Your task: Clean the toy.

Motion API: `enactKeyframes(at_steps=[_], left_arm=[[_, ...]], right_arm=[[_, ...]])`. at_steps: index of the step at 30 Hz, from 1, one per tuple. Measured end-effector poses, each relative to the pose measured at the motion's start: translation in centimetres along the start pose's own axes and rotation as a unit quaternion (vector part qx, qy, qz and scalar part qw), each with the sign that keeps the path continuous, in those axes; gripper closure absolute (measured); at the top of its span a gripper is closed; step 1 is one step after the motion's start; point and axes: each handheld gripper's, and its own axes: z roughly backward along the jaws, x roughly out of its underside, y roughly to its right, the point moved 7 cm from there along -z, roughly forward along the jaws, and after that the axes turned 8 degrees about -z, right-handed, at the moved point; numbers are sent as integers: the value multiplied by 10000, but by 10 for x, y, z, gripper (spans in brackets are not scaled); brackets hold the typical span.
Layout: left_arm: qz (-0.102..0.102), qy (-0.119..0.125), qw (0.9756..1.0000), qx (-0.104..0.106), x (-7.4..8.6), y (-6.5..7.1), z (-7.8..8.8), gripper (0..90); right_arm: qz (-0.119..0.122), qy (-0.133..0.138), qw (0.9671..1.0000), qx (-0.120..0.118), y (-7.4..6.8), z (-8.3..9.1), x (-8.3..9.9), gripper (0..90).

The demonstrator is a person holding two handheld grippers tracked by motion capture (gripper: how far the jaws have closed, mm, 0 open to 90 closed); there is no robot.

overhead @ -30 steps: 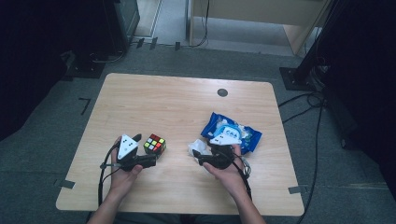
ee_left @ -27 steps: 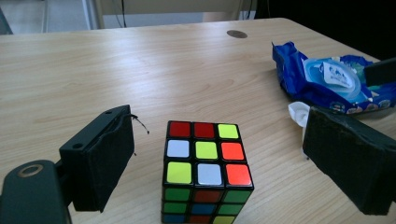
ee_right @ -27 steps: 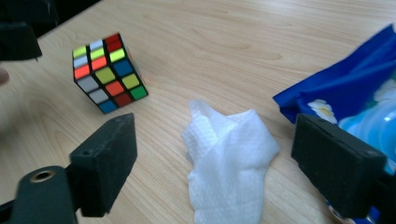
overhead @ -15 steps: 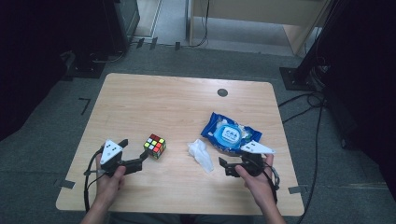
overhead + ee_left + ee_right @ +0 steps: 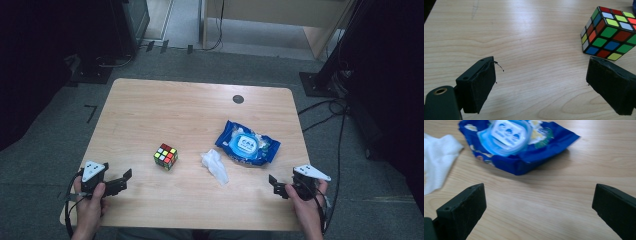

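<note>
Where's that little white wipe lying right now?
In the high view the white wipe lies loose on the table near its middle, between the puzzle cube on its left and the blue wipes pack on its right.

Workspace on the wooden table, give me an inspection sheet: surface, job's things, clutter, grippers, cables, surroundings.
Surface: light wooden table, with a round dark grommet near the far edge.
Job's things: blue wipes pack lying flat, lid closed; white wipe crumpled just left of it; colour cube at mid-table.
Clutter: nothing seen.
Grippers: left gripper open and empty, near the front left corner; right gripper open and empty, near the front right edge, its fingers having just been opening.
Cables: one trails from each gripper; more run over the floor at right.
Surroundings: grey carpet, dark stands, wooden furniture beyond.
</note>
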Motion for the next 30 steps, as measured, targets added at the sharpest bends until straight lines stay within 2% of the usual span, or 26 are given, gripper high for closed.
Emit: enactKeyframes(at_steps=[3, 5, 6, 10, 13, 15, 17, 18, 21, 23, 30], left_arm=[[-168, -121, 9996, -178, 5, -8, 2, 92], [-351, -163, 9983, -427, 9, -15, 2, 92], [-394, -179, 9980, -454, 11, -19, 2, 93], [-324, -368, 9983, -316, 18, -26, -3, 94], [-471, -383, 9977, -298, 18, -23, -6, 94], [-601, -418, 9966, -375, 19, -21, -7, 94], [-613, -464, 9963, -394, 20, -20, -8, 95], [-606, -528, 9960, -400, 20, -21, -9, 95], [-549, -650, 9956, -396, 22, -22, -10, 136], [-590, -938, 9936, -211, 25, -19, -15, 137], [-621, -955, 9933, -215, 25, -19, -15, 121]], right_arm=[[-24, -44, 9997, 233, 14, 0, 3, 0], [-51, -74, 9995, 303, 21, 1, 5, 0], [-32, -89, 9993, 369, 24, 1, 6, 0], [-2, -195, 9982, 570, 34, -1, 11, 0], [-14, -306, 9977, 605, 39, -5, 15, 0], [7, -452, 9968, 661, 40, -11, 20, 0], [71, -578, 9959, 697, 39, -16, 25, 0], [166, -584, 9952, 773, 39, -16, 26, 0], [177, -545, 9954, 772, 38, -18, 26, 0], [193, -476, 9958, 757, 38, -19, 26, 0], [193, -477, 9958, 751, 38, -19, 26, 0]])
